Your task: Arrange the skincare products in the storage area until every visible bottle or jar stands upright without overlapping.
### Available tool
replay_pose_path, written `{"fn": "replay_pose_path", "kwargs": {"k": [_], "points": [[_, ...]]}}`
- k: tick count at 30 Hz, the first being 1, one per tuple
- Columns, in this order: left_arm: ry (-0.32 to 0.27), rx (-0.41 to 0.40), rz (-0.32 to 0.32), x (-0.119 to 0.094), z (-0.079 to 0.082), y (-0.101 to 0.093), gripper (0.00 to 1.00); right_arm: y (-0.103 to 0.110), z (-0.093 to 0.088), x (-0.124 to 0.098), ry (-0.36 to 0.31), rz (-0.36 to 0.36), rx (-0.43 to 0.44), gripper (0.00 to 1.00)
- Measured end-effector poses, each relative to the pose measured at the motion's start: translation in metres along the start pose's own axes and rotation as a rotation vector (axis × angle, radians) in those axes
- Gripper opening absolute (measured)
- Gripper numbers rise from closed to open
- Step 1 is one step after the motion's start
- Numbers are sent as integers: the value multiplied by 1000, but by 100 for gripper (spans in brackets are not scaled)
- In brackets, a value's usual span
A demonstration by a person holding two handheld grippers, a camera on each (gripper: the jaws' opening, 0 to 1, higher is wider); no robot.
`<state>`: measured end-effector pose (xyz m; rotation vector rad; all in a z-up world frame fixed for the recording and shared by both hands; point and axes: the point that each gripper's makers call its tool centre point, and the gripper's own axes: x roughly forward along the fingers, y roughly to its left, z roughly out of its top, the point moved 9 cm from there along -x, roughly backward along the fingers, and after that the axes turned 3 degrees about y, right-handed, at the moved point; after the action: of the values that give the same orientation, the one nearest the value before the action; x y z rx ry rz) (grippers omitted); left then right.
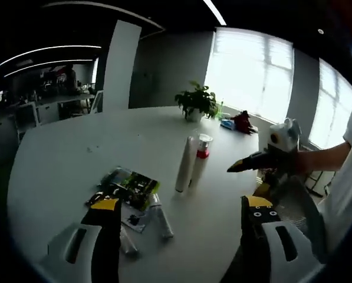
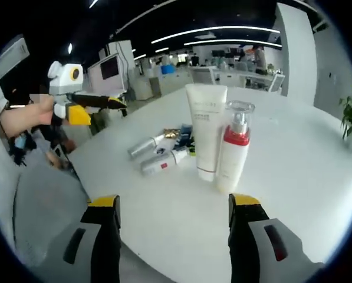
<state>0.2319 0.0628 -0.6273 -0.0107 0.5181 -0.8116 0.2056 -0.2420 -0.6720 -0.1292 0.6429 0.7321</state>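
Both tools, left (image 1: 184,215) and right (image 2: 173,209), hang with jaws apart and empty, since the tall white plastic tube (image 2: 206,128) and red-collared white pump bottle (image 2: 233,147) ahead of the right tool already stand upright on the round white counter (image 2: 293,177), leaving the small silver-and-white tubes (image 1: 158,217) lying just ahead of the left tool to be raised.

A potted plant (image 1: 196,101) and perhaps a red toy (image 1: 242,121) near the window (image 1: 252,71).

White table (image 1: 63,159), bright windows (image 1: 252,71), ceiling lights (image 2: 223,28)

Matt white tube (image 2: 206,127), glossy pump btl (image 2: 233,152), smooth tabletop (image 2: 293,177)
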Motion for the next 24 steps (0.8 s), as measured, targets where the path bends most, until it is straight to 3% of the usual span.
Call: {"fn": "replay_pose_path", "kwargs": {"k": [6, 14, 24], "points": [[-4, -50, 56, -31, -18, -4, 89, -1, 0, -18, -27, -44, 24, 80], [-36, -73, 111, -66, -26, -18, 98, 12, -1, -39, -49, -69, 20, 84], [-75, -98, 156, -102, -41, -30, 99, 35, -11, -59, -54, -70, 31, 93]]}}
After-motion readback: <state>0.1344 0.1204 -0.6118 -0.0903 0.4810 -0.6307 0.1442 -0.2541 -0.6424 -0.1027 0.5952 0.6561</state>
